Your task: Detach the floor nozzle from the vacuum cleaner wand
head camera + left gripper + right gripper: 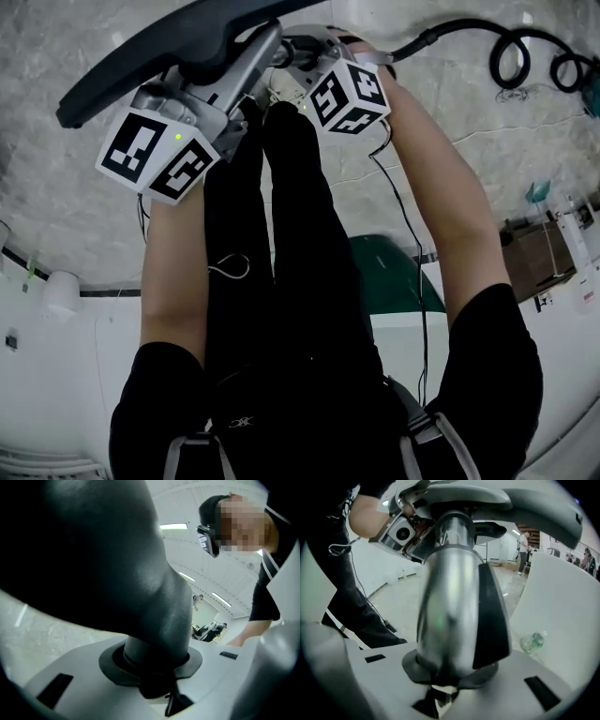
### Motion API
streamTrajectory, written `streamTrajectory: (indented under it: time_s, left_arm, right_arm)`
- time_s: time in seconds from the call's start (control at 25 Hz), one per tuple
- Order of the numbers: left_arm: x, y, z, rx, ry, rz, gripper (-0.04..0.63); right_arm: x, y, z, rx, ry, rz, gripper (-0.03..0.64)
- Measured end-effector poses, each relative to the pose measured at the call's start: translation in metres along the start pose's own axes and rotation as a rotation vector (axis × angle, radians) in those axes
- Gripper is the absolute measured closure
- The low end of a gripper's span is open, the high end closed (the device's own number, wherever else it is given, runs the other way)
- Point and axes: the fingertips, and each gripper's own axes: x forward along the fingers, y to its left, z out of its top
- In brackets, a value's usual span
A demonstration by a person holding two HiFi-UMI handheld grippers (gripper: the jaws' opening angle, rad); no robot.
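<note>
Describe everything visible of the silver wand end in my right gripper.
The wand end is a glossy silver tube, metal by its look, with a black panel down one side. It runs straight out from the right gripper, whose jaws are shut on it. Its far end joins the dark grey floor nozzle.

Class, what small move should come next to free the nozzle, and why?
Probably pull the left gripper, clamped on the floor nozzle, straight away from the wand, which the right gripper grips. Nozzle and wand look joined.
</note>
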Motion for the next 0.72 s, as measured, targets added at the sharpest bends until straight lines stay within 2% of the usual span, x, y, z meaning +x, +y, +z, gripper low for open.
streamTrajectory:
  time_s: [0.12, 0.2, 0.36, 0.4, 0.44, 0.52, 0.64, 0.72]
  left_arm:
    - [-0.002, 0.016, -0.002, -0.074, 0.003, 0.066, 0.468]
    - [0.002, 0.02, 0.002, -0.077, -0.019, 0.068, 0.471]
    - [-0.013, 0.004, -0.004, -0.027, -0.012, -0.004, 0.472]
    - [-0.017, 0.004, -0.005, -0.023, -0.01, -0.012, 0.474]
    - [-0.02, 0.006, -0.004, -0.025, -0.017, -0.008, 0.476]
    - [-0.021, 0.014, 0.005, -0.036, -0.047, 0.038, 0.479]
    - [-0.022, 0.023, 0.022, -0.055, -0.091, 0.13, 0.478]
    - [-0.021, 0.033, 0.03, -0.106, -0.101, 0.222, 0.477]
  right_arm:
    - [0.003, 0.003, -0.005, 0.014, 0.045, -0.048, 0.532]
    - [0.004, -0.002, -0.006, 0.004, 0.057, -0.031, 0.532]
    - [-0.002, 0.035, 0.0, -0.003, 0.053, 0.203, 0.534]
    - [-0.003, 0.041, 0.001, -0.005, 0.059, 0.232, 0.534]
    - [-0.002, 0.04, 0.003, -0.009, 0.065, 0.223, 0.534]
    - [0.003, 0.022, 0.008, -0.014, 0.072, 0.09, 0.534]
    - [0.001, -0.009, 0.019, -0.002, 0.07, -0.201, 0.534]
    - [-0.004, -0.028, 0.024, 0.002, 0.079, -0.347, 0.534]
